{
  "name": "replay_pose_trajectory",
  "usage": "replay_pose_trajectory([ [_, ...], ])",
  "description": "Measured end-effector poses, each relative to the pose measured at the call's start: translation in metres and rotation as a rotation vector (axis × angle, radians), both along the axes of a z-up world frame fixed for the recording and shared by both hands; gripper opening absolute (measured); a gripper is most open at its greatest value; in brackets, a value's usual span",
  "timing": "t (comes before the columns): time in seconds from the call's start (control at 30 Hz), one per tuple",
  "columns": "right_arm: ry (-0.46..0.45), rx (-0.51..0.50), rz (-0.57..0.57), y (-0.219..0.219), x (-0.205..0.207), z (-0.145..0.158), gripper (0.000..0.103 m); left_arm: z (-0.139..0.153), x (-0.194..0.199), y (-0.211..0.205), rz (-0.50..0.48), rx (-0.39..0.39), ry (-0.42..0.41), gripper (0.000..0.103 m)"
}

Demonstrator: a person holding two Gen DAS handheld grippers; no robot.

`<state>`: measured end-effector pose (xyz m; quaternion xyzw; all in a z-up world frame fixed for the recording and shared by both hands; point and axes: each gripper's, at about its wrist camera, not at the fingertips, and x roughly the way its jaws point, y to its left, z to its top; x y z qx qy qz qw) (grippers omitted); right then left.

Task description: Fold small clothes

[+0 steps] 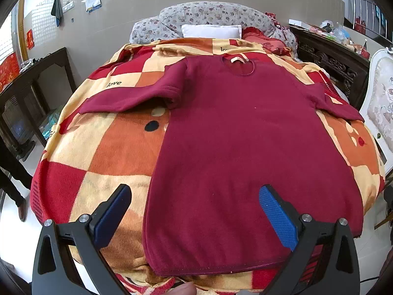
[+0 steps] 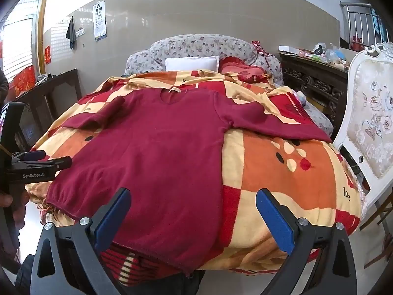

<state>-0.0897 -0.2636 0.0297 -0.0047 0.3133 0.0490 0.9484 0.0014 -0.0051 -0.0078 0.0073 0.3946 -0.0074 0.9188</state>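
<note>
A dark red long-sleeved sweater [image 1: 233, 147] lies flat on a checked red, orange and cream blanket [image 1: 103, 147], collar far, hem near, both sleeves spread sideways. My left gripper [image 1: 195, 194] is open and empty, hovering over the hem's left part. The sweater also shows in the right wrist view [image 2: 159, 152]. My right gripper [image 2: 192, 199] is open and empty over the hem's right part and the blanket [image 2: 282, 172]. The left gripper [image 2: 52, 161] shows at the left edge of the right wrist view.
A white pillow [image 1: 211, 31] and floral bedding [image 1: 216, 14] lie at the far end. Dark wooden cabinets [image 1: 329, 61] stand to the right and left [image 1: 34, 86]. A white ornate chair [image 2: 368, 123] stands close on the right.
</note>
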Motion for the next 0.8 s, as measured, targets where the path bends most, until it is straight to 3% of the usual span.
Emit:
replay_pose_trajectory([
  [0.3,0.018,-0.013,-0.010,0.003,0.006,-0.003,0.103,-0.002,0.001,-0.001,0.001,-0.003,0.006,0.103],
  [0.63,0.114,-0.203,-0.311,0.017,0.042,-0.002,0.103,-0.005,0.002,-0.004,-0.010,-0.002,0.007,0.103],
  [0.8,0.149,-0.240,-0.364,0.020,0.049,-0.006,0.103,-0.008,0.002,-0.007,-0.013,0.001,0.015,0.103],
])
